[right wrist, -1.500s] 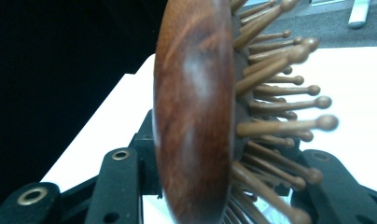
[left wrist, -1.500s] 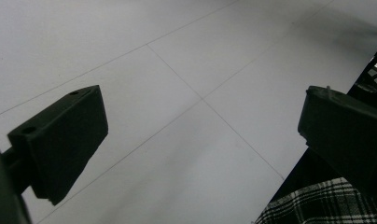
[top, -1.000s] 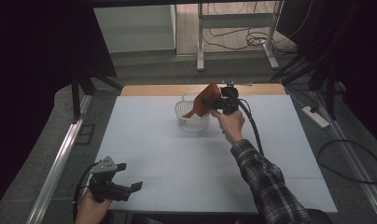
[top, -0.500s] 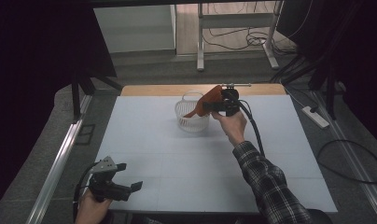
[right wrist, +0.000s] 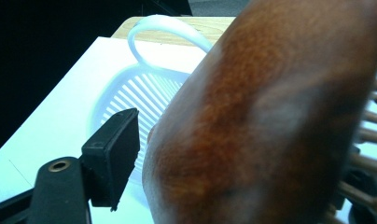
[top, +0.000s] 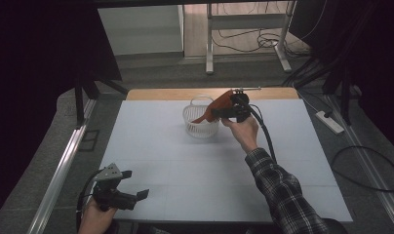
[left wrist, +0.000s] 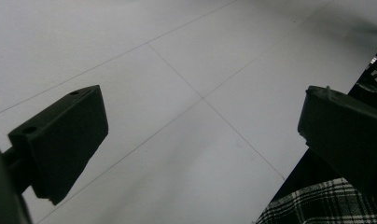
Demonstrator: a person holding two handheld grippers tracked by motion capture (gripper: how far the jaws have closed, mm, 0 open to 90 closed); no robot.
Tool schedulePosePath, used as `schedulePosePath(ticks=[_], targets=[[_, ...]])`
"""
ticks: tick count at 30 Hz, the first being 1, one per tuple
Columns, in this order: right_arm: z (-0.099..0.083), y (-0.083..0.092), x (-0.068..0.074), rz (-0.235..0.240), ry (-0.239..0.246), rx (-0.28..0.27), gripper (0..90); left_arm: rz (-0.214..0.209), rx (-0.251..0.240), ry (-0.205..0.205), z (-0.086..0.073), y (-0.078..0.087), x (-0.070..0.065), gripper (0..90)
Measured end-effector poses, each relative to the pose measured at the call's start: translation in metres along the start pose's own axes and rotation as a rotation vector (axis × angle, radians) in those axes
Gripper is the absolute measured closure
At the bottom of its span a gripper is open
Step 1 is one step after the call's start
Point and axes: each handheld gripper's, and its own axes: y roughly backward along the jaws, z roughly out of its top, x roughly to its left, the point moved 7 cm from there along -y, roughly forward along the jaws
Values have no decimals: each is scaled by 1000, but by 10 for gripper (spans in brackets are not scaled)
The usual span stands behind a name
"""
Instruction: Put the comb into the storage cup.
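Right gripper is up over the far-middle of the table, hovering at the rim of the basket. Its jaws have just been opening, w/ the brush between them. In the right gripper view the left pad stands just off the wood, tiny gap, so not clamped there; the other pad is hidden behind the brush, can't tell if it touches. Brush back is smooth reddish-brown wood, rounded, w/ pale wooden pins sticking out along one side. It slants down w/ its tip inside the basket.

Basket is white plastic, round, slatted walls, arched handle. Can't see anything else in it.

Left gripper sits at the near left corner, black blocky jaws wide apart, nothing between them, just matte white tabletop w/ thin seam lines below.

Vs a sec ago: brush tip sits a bit lower in the basket, left side same.
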Motion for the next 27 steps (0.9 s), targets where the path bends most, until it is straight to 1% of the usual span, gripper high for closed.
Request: schedulePosePath(ticks=[10, 17, 21, 24, 27], targets=[[-1, 1, 1, -18, 37, 11, 208, -3, -2, 2, 0, 0, 0, 15], [-1, 2, 1, -22, 62, 21, 199, 0, -1, 3, 0, 0, 0, 15], [0, 5, 1, -30, 88, 19, 197, 0, -1, 4, 0, 0, 0, 15], [1, 8, 0, -20, 90, 24, 197, 0, -1, 5, 0, 0, 0, 15], [0, 9, 0, -20, 103, 32, 194, 0, -1, 5, 0, 0, 0, 16]])
